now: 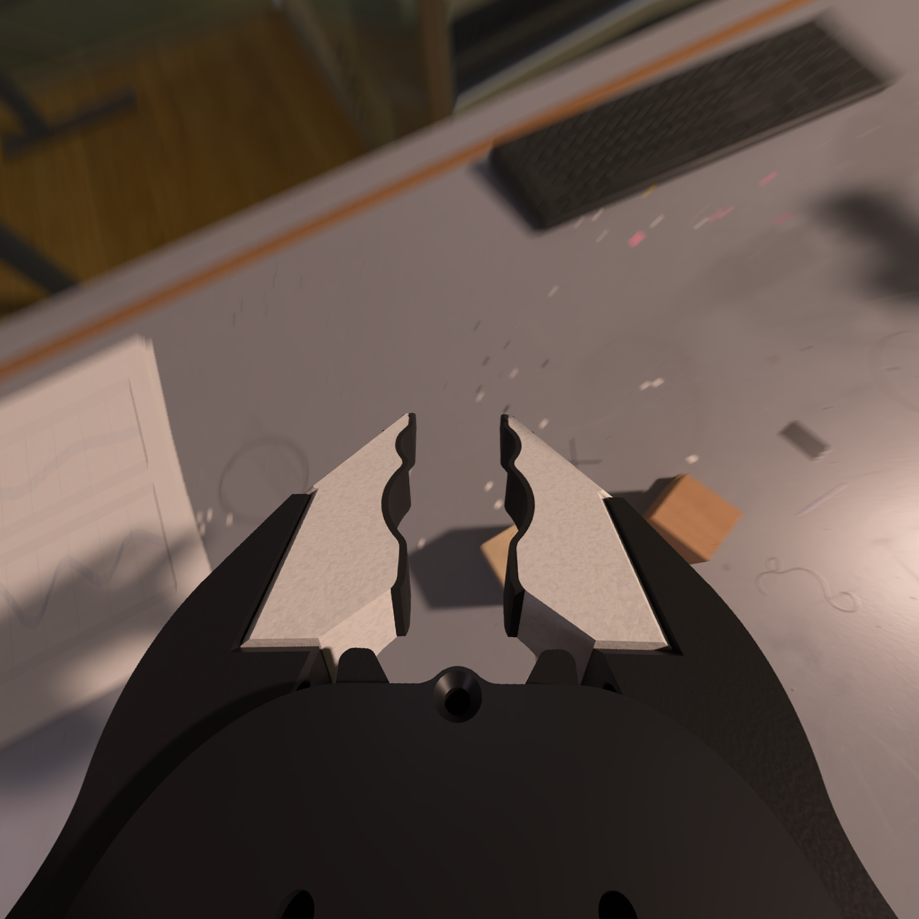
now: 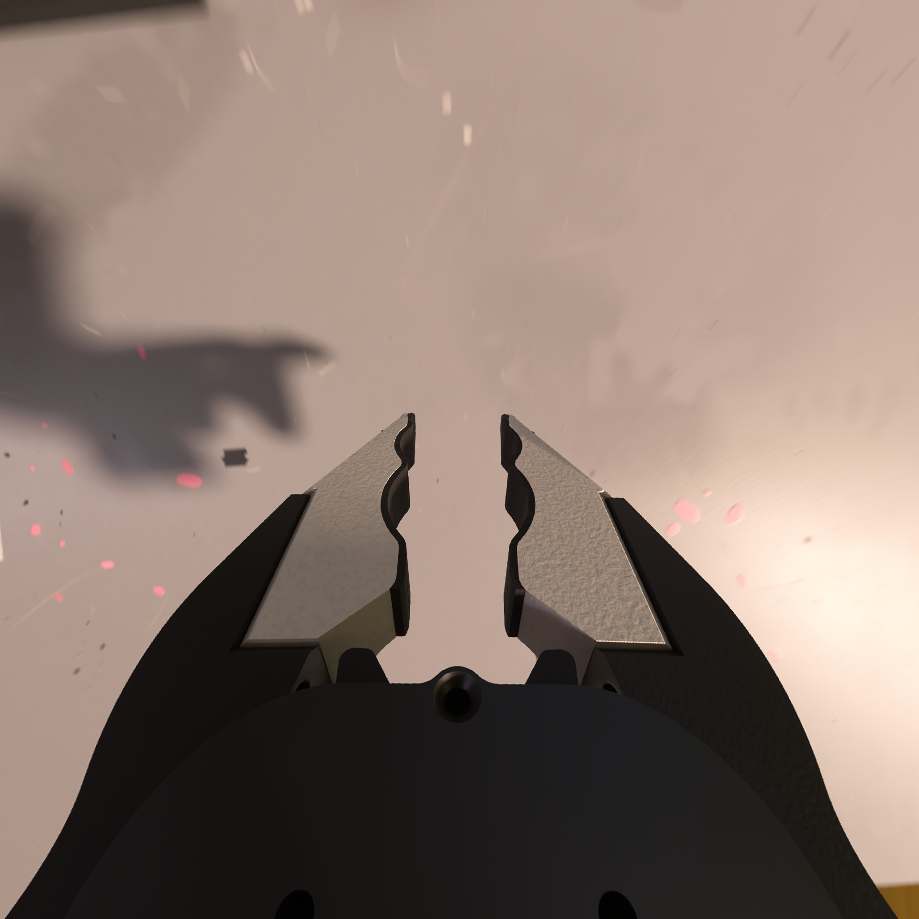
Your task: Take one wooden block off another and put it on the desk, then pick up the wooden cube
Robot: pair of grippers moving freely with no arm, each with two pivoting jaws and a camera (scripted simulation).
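On the pale grey speckled tabletop [image 1: 572, 348], the left wrist view shows two wooden pieces lying close together. The darker tan wooden block [image 1: 691, 517] lies to the right of the left gripper [image 1: 458, 422], its long axis running diagonally from lower right to upper left. The paler wooden cube [image 1: 497, 549] sits just beside it, mostly hidden behind the gripper's right finger, so whether the two touch cannot be told. A dark shadow falls on the tabletop to the cube's left.

The left gripper hangs above the tabletop, its jaws parted by a narrow gap, with nothing between them and touching nothing. The right gripper [image 2: 458, 422] stands the same way, narrowly parted and empty, over bare tabletop dotted with pink specks; a gripper-shaped shadow [image 2: 199, 398] lies to its left.

Farther off, a black keyboard [image 1: 686, 124] rests near the tabletop's far edge, a white printed sheet of paper [image 1: 84, 472] lies on the left, and a small grey flat piece [image 1: 803, 437] sits beyond the block.
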